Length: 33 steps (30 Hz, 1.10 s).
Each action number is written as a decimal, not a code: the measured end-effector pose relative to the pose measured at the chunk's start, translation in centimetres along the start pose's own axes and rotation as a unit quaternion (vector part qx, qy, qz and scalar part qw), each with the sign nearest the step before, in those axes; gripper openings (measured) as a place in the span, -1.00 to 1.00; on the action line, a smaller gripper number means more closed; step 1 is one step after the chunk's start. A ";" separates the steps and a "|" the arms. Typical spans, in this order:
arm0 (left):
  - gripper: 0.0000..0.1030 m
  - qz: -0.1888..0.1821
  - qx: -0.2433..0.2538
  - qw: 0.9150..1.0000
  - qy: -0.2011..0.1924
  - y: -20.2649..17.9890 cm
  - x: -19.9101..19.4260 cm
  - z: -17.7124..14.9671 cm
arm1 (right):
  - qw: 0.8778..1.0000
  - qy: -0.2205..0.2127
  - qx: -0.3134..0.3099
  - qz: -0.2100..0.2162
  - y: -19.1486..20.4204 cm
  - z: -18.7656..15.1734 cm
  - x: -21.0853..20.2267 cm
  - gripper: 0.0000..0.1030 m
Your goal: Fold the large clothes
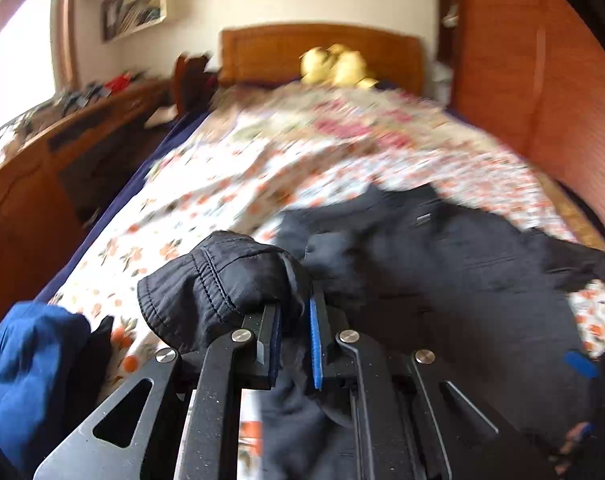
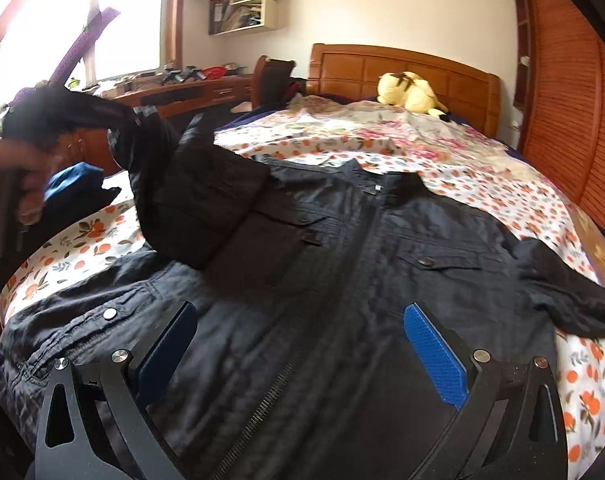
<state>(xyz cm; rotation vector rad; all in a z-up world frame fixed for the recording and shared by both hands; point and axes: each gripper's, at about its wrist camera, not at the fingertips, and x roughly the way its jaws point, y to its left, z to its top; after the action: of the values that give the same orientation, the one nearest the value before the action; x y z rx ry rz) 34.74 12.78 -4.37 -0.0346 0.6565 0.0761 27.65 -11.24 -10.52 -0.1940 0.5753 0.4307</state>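
Observation:
A large black jacket [image 2: 342, 264] lies front up on the flowered bedspread [image 2: 482, 176], zip down its middle. My left gripper [image 1: 296, 320] is shut on the cuff of the jacket's left sleeve [image 1: 214, 280] and holds it up above the bed; in the right wrist view that sleeve [image 2: 190, 192] hangs folded over the jacket's chest. My right gripper [image 2: 300, 344] is open and empty, low over the jacket's lower front. The other sleeve [image 2: 570, 288] lies spread out to the right.
A blue garment [image 1: 26, 368] lies at the bed's left edge. A yellow plush toy [image 2: 410, 92] sits by the wooden headboard [image 2: 402, 64]. A cluttered wooden desk [image 2: 174, 88] stands left of the bed, a slatted wooden wardrobe [image 2: 570, 112] to the right.

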 end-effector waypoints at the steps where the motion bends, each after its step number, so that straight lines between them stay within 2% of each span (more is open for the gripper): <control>1: -0.75 -0.007 0.007 1.000 -0.008 -1.0 -0.8 0.0 | 1.000 0.001 0.004 0.001 -0.3 -0.1 -0.4 1.00; 6: -0.75 -0.057 0.031 0.997 -0.031 -5.9 -3.5 -0.4 | 1.000 -0.010 0.023 -0.011 -2.4 -1.5 -3.6 1.00; 13: -0.75 -0.074 0.054 0.994 -0.053 -9.6 -4.6 -2.7 | 0.998 -0.001 0.029 -0.061 -3.8 -4.0 -7.0 1.00; 19: -0.74 -0.073 0.048 0.995 -0.054 -10.1 -4.0 -5.9 | 0.996 0.009 0.033 -0.086 -3.3 -4.6 -8.0 1.00; 21: -0.51 -0.070 0.050 0.995 -0.046 -10.2 -3.5 -7.0 | 0.995 0.014 0.030 -0.092 -2.9 -4.1 -7.6 1.00; 22: -0.28 -0.073 0.051 0.995 -0.046 -10.0 -3.3 -7.7 | 0.995 0.015 0.030 -0.094 -2.7 -3.9 -7.5 1.00; 23: -0.15 -0.072 0.051 0.995 -0.046 -10.0 -3.4 -8.0 | 0.995 0.015 0.029 -0.093 -2.7 -3.7 -7.6 1.00; 25: -0.07 -0.068 0.053 0.995 -0.050 -9.7 -3.5 -8.6 | 0.995 0.015 0.030 -0.093 -2.4 -3.4 -7.5 1.00; 28: -0.07 -0.070 0.054 0.995 -0.053 -8.8 -4.1 -9.1 | 0.995 0.017 0.023 -0.091 -1.7 -3.0 -7.3 1.00; 30: 0.18 -0.071 0.058 0.994 -0.058 -8.0 -4.7 -9.4 | 0.996 0.019 0.016 -0.089 -1.1 -2.6 -6.9 1.00; 31: 0.51 -0.071 0.055 0.994 -0.064 -7.6 -5.0 -9.6 | 0.996 0.020 0.014 -0.088 -0.9 -2.4 -6.6 1.00; 32: 0.61 -0.074 0.045 0.993 -0.075 -6.8 -5.7 -9.7 | 0.996 0.021 0.011 -0.086 -0.8 -2.2 -6.4 1.00; 33: 0.61 -0.079 0.036 0.993 -0.080 -6.0 -6.1 -9.7 | 0.996 0.023 0.008 -0.082 -0.3 -2.0 -6.1 1.00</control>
<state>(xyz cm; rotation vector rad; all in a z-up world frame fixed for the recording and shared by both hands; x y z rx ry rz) 24.48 5.90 -8.27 -0.0097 0.4944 -0.0967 22.21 -14.17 -8.66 -0.2348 0.6034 0.2625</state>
